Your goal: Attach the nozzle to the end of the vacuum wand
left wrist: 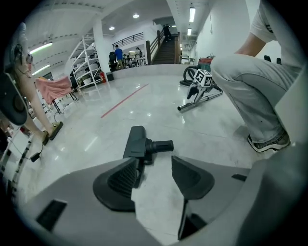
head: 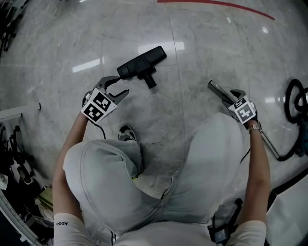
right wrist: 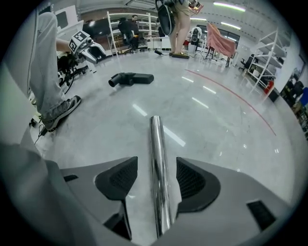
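Observation:
The black floor nozzle (head: 142,65) lies flat on the marble floor, its round neck (left wrist: 162,145) pointing towards the person. My left gripper (head: 119,87) hovers just short of it, tilted down, jaws open and empty (left wrist: 154,175); the nozzle (left wrist: 137,143) sits beyond the left pad. The chrome wand (head: 217,89) lies on the floor at the right. My right gripper (head: 232,96) stands over the wand's free end, jaws open, with the wand (right wrist: 158,153) running between the pads and a gap visible at the left pad. The nozzle (right wrist: 131,78) lies well apart from the wand tip.
The person crouches, one shoe (head: 126,133) on the floor between the two grippers. A black hose (head: 293,103) coils at the far right by the wand's other end. A red line (head: 216,5) crosses the floor; shelves (left wrist: 86,62) and people stand far off.

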